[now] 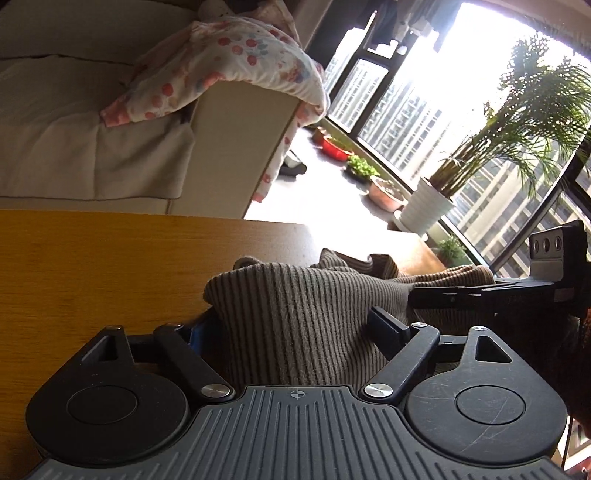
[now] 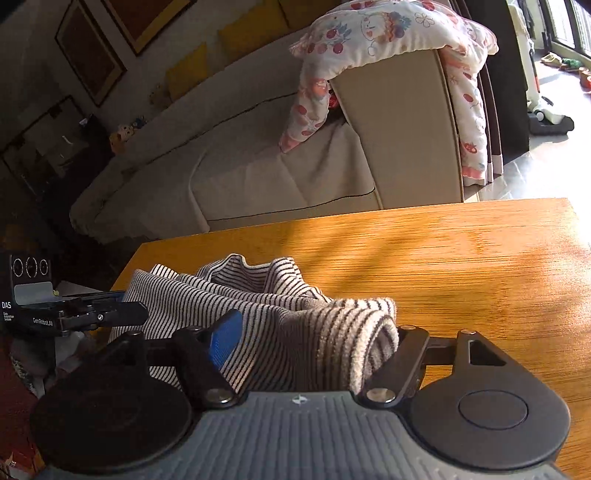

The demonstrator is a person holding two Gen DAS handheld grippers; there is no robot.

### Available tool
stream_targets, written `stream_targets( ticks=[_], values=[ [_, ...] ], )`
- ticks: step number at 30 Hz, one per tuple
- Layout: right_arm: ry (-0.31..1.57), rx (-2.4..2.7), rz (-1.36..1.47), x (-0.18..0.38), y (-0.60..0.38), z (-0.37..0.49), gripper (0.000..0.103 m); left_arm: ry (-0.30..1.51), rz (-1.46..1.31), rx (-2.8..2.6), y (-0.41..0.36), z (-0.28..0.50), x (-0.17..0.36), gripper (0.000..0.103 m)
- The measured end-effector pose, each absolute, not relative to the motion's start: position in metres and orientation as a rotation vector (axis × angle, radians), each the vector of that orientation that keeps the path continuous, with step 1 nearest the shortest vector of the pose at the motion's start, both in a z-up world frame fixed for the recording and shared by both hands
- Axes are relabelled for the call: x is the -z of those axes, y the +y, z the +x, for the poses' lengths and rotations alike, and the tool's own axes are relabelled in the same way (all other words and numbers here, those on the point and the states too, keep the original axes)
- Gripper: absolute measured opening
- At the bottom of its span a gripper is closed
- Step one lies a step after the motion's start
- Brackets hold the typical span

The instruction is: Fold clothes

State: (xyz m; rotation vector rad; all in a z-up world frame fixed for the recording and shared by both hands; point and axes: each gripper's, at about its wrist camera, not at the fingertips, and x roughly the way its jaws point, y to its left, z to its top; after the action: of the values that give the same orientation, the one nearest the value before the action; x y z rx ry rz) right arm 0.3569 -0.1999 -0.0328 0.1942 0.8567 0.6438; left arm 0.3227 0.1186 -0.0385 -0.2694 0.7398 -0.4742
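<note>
Striped knit garment (image 2: 258, 317): lying bunched on wooden table (image 2: 461, 258), left gripper (image 1: 295, 325) and right gripper (image 2: 310, 343) each clamping a fold of it.

free: bare table (image 2: 461, 258) right of striped garment (image 2: 258, 295) | blocked: sofa arm (image 2: 399, 129) beyond far edge

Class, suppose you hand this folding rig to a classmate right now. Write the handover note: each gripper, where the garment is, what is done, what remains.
Left gripper: fabric of the brown-and-cream striped knit garment bunched between its fingers; grip not certain.
Right gripper: the same garment between its fingers, a rolled edge by one finger; grip not certain either.
Garment: crumpled on the orange wooden table, near its edge.
Done: both ends gathered; no neat fold visible.
Left: spread it flat, then fold.
Nearby: beige sofa with a floral blanket over its arm.
</note>
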Motion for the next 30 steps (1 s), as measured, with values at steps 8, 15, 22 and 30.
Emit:
stream_targets(
  ticks=[8,15,22,30],
  values=[
    [0.741,-0.638,0.059,0.001,-0.204,0.313,0.025,0.704,-0.172,0.491,0.109,0.296,0.005,0.028],
    [0.532,-0.662,-0.171,-0.063,-0.201,0.226,0.024,0.584,-0.110,0.552,0.110,0.222,-0.046,0.026],
    [0.395,-0.741,-0.451,-0.082,-0.183,0.107,0.024,0.559,-0.010,0.569,0.127,0.116,-0.056,0.027],
    [0.520,-0.798,-0.699,-0.012,-0.169,-0.002,0.024,0.722,-0.063,0.569,0.154,0.033,-0.017,0.045]
  ],
)
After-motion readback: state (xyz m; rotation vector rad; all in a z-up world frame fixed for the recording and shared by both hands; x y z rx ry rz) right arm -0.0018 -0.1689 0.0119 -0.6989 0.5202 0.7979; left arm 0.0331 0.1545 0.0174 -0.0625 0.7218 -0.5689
